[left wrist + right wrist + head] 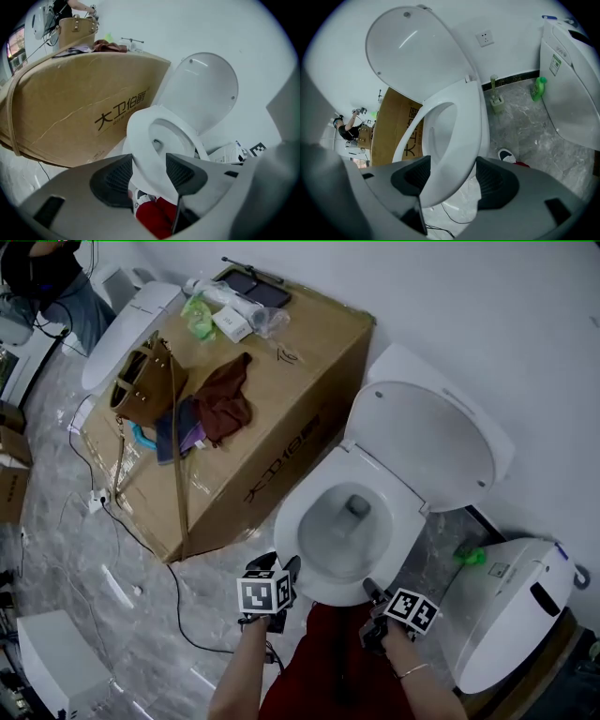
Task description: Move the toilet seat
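Note:
A white toilet stands by the wall with its lid (427, 442) raised and its seat (292, 521) over the bowl. My left gripper (284, 568) is at the seat's front left edge and my right gripper (372, 592) at its front right. In the left gripper view the seat's front rim (140, 136) fills the gap between the dark pads of the left gripper (149, 171), with the lid (206, 89) behind. In the right gripper view the seat ring (461, 136) runs between the pads of the right gripper (451, 176), under the raised lid (417, 51). Both grippers are shut on the seat.
A large cardboard box (262, 427) stands close on the toilet's left, carrying a brown handbag (141, 385) and clothing (225, 399). A second white toilet (506, 606) and a green bottle (472, 555) are on the right. A toilet brush (496, 101) stands by the wall. A cable (141, 549) crosses the floor.

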Demonstrator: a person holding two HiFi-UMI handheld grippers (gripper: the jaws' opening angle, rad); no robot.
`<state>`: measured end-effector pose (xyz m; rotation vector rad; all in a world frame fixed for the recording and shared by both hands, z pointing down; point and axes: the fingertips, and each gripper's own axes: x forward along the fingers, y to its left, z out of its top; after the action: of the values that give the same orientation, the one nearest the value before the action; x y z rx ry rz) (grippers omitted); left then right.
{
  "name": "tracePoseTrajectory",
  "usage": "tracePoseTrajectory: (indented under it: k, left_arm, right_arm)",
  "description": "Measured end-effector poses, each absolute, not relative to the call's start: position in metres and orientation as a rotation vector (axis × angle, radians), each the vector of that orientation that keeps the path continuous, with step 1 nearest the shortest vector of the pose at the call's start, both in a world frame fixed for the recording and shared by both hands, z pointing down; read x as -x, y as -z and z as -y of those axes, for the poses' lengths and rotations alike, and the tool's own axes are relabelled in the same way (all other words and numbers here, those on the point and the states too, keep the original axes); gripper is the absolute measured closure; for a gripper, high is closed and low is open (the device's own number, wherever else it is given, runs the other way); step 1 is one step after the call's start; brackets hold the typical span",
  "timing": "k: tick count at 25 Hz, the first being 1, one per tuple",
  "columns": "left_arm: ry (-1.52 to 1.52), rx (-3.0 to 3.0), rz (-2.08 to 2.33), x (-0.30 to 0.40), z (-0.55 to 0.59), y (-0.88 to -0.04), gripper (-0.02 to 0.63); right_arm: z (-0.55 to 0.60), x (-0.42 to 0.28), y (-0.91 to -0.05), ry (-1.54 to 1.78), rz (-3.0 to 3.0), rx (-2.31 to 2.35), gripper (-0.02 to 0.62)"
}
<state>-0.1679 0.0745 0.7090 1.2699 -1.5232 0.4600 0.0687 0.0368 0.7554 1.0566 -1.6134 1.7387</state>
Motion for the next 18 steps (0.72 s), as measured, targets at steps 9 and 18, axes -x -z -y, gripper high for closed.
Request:
tracePoseTrajectory:
  k: [9, 18]
  left_arm:
    - [-0.473, -1.333, 1.567, 0.165, -0.056, -0.663, 0.380]
    - [-0.434, -1.405, 1.579, 0.159, -0.029, -0.621, 0.380]
  right_arm:
    - [-0.024, -0.072, -0.721, -1.702, 1.684, -1.071, 0.301]
    - [-0.006, -0.075, -0.689, -1.712, 1.744, -1.100, 0.301]
